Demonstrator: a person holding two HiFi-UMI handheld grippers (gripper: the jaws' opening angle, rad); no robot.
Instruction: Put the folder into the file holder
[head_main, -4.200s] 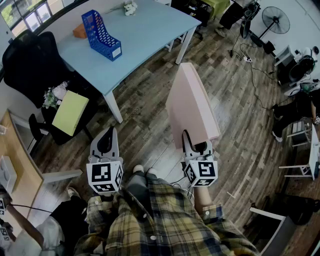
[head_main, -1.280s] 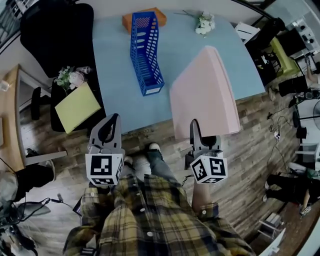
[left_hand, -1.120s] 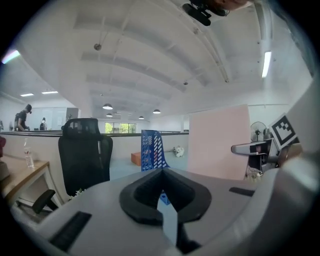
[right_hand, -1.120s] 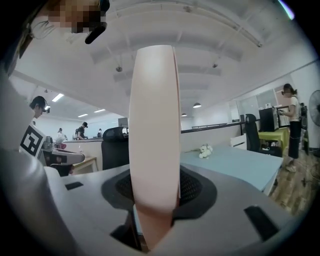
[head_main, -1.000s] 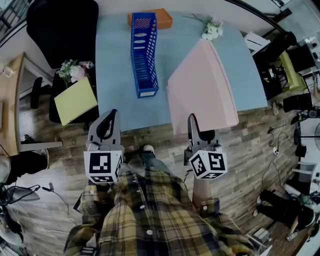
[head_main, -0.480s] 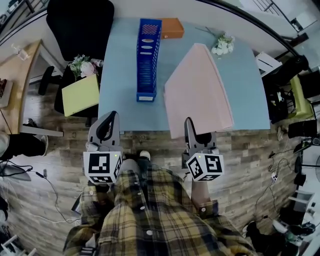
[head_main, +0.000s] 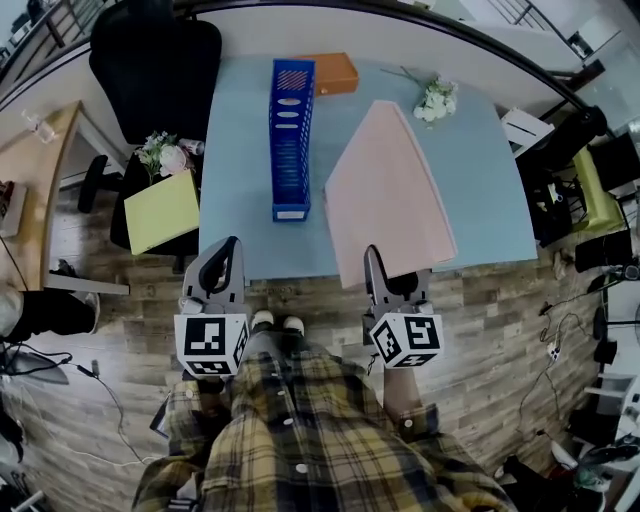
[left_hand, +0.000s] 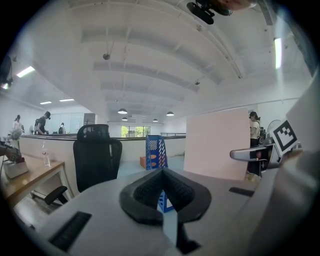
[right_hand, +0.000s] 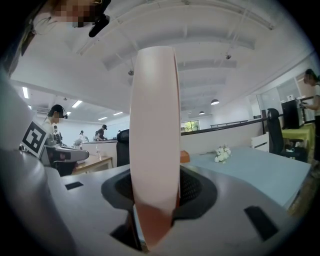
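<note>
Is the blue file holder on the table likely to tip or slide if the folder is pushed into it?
The file holder looks like thin plastic with holes and seems empty, so it is probably light and may slide on the smooth table. It is tall and narrow, so a sideways push could perhaps tip it.

the file holder (head_main: 291, 140) stands lengthwise on the left part of the tabletop (head_main: 490, 200), a box (head_main: 335, 72) at its far end. the folder (head_main: 385, 200) is to its right, flowers (head_main: 436, 100) behind it. a chair (head_main: 150, 60) stands left of the tabletop.
</note>
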